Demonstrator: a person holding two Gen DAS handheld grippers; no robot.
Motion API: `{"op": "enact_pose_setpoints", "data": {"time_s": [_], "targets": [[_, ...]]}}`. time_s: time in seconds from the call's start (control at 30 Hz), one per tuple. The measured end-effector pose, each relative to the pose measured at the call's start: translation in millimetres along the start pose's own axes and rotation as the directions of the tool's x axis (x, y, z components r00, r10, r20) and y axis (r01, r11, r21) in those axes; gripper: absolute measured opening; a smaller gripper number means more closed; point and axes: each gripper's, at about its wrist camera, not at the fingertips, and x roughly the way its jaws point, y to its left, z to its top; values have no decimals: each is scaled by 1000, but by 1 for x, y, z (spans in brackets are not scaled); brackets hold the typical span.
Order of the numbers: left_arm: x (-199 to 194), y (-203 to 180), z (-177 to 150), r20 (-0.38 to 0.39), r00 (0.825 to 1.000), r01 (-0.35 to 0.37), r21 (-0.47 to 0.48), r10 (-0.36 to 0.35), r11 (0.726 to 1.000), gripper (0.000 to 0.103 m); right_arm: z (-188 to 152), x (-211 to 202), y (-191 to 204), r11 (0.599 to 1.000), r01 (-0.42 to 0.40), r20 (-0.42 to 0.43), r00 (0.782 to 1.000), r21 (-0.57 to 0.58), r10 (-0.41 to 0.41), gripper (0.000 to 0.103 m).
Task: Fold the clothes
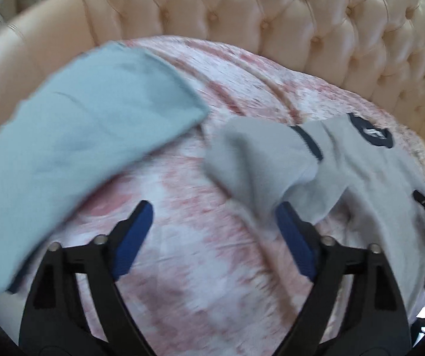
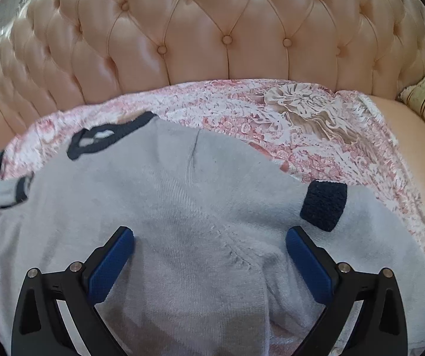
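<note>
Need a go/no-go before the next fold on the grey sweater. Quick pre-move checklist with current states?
1. Left gripper jaws open, nothing between them: ok.
2. Right gripper jaws open above the grey sweater, not pinching it: ok.
3. Sweater body lying flat on the pink patterned cover: ok.
4. Sleeve with navy cuff folded onto the body: ok.
5. Other sleeve bunched up, not flat: not ok.
6. Light blue garment apart from the sweater: ok.
</note>
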Motion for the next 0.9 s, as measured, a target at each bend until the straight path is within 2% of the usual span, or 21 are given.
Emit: {"op": "enact_pose_setpoints", "data": {"time_s": [0.03,0.13,0.17,0.23,0.27,0.3,0.33,0.4,0.43,0.5,0.53,0.57,0.6,0.63,0.67,0.77,0.83,0.9], "targets": [[-8,-2,-2,20,1000,-9,11,9,1000,91,0,0,0,1000,3,0,1000,-3,-3,103],[-21,-29,2,65,998,-17,144,8,989,93,-1,1,1,1000,13,1,1000,-11,-13,103],[-24,-40,5,80,997,-23,193,8,981,93,-1,1,1,1000,12,3,1000,-10,-12,103],[-18,-72,15,101,994,-77,328,46,942,93,-1,1,1,1000,14,3,1000,-11,-14,103],[-12,-87,20,105,991,-116,394,81,912,93,-1,1,2,1000,18,3,1000,-13,-18,103],[2,-100,23,98,985,-174,466,145,868,93,-1,2,3,1000,21,3,1000,-16,-21,103],[16,-112,26,90,975,-221,535,205,815,93,-1,2,3,1000,24,2,1000,-18,-24,103],[48,-129,25,35,955,-244,660,296,710,93,-2,2,3,1000,21,5,1000,-16,-21,103],[56,-135,23,40,949,-248,705,313,664,92,-2,2,2,1000,19,6,1000,-13,-19,103],[58,-145,20,70,945,-256,765,320,591,92,-2,2,1,1000,14,9,1000,-9,-14,103],[61,-149,19,77,942,-259,783,326,565,92,-2,2,1,1000,12,11,1000,-7,-12,103],[64,-152,18,85,937,-268,797,338,542,84,-2,2,1,1000,9,13,1000,-5,-9,103],[68,-152,19,83,932,-275,796,353,539,70,-2,2,0,1000,7,14,1000,-3,-7,103],[71,-152,20,81,926,-283,795,368,536,26,-3,2,0,1000,4,16,1000,-1,-4,103],[74,-151,21,80,922,-290,791,378,538,13,-3,2,-1,1000,2,18,1000,1,-2,103],[60,-140,27,101,937,-296,741,335,603,9,-3,2,-2,1000,-6,23,1000,7,5,103],[46,-131,27,131,943,-304,709,306,636,9,-3,2,-2,1000,-11,26,1000,12,10,103],[22,-116,30,174,946,-318,653,272,688,8,-3,2,-2,1000,-5,24,1000,7,5,103]]}}
